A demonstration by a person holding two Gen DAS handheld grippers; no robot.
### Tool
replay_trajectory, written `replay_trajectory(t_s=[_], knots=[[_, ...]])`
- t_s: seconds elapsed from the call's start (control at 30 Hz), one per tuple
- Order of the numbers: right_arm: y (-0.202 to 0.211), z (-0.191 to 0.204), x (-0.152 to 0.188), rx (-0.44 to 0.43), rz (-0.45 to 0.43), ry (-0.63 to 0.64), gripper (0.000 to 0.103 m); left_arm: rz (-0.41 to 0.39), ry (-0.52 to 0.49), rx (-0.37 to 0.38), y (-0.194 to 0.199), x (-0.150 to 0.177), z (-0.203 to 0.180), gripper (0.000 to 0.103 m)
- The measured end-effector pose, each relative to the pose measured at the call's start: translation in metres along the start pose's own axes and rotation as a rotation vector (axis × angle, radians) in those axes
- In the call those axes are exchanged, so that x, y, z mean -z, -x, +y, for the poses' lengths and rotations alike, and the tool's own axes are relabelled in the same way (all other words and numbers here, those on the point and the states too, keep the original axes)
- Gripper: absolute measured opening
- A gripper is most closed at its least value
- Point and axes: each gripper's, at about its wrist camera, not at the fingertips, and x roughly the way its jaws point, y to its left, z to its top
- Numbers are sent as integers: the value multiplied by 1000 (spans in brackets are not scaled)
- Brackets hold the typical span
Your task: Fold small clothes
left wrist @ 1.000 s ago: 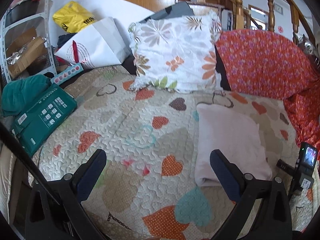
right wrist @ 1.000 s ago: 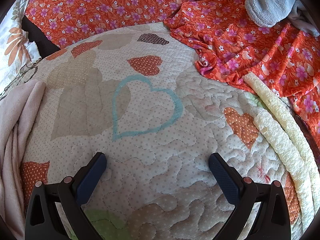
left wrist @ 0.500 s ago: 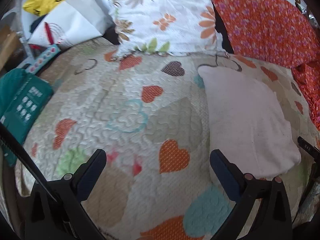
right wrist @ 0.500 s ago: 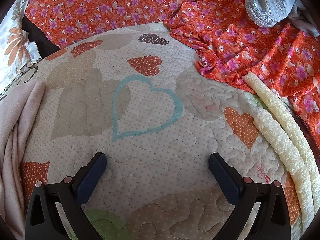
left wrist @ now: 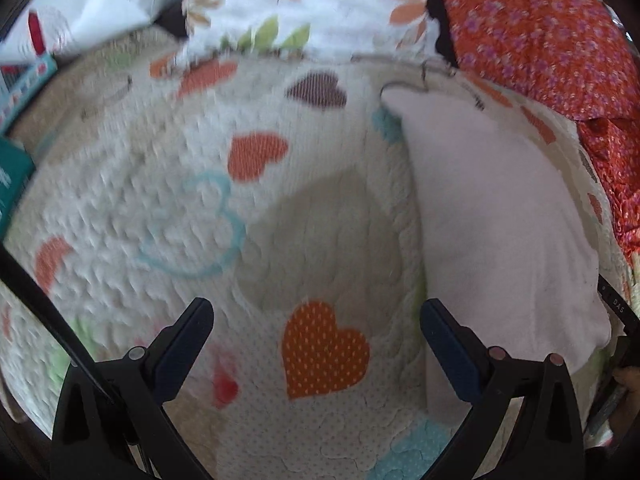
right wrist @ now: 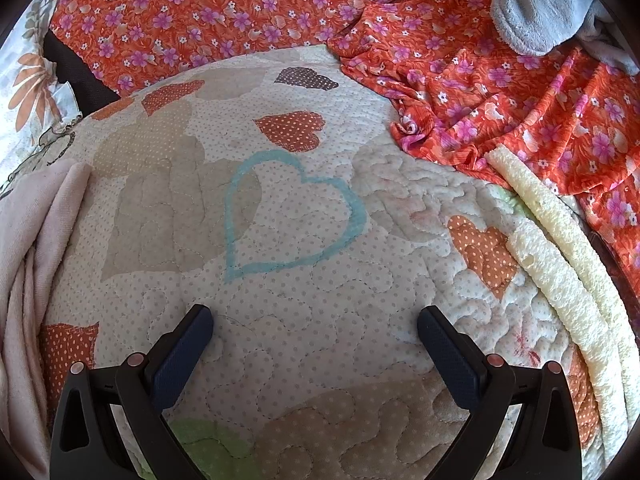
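Note:
A folded pale pink garment lies flat on the heart-patterned quilt, to the right of my left gripper. The left gripper is open and empty, low over the quilt, its right finger beside the garment's near left edge. In the right wrist view the garment's folded edges show at the far left. My right gripper is open and empty over bare quilt, apart from the garment.
An orange floral cloth is bunched at the back and right, with a grey fleece item on it. A cream ruffled edge runs along the right. A floral pillow, white bag and teal box lie behind and left.
The left gripper has moved forward and down toward the quilt, so the pink garment looks larger and closer. The right gripper has not moved.

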Motion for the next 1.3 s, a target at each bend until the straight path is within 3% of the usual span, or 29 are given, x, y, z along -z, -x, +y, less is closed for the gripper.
replay_trajectory(t_s=[0.13, 0.3, 0.5, 0.93, 1.1, 1.17, 1.2, 1.23, 1.3], knots=[[-2, -5, -5, -34, 45, -20, 103, -3, -7, -39, -4, 7, 2, 103], [-5, 2, -7, 4, 67, -37, 103, 8, -13, -64, -9, 15, 4, 103], [-3, 1, -5, 8, 43, -39, 103, 48, -5, -60, -21, 23, 7, 103], [0, 2, -2, 12, 21, -46, 103, -11, -49, -48, -19, 36, 5, 103], [1, 2, -4, 12, 25, -48, 103, 35, -40, -19, -13, 32, 5, 102], [6, 1, -6, 3, 10, -66, 94, 19, -12, 18, -4, 30, 8, 89], [12, 1, -8, -8, -3, -74, 76, 5, -1, 44, 3, 27, 10, 86], [22, 3, -13, -53, -7, -88, 62, -13, 11, 59, 9, 24, 11, 86], [36, 10, -23, -181, -7, -105, 49, -69, 49, 82, 25, 13, 17, 86]])
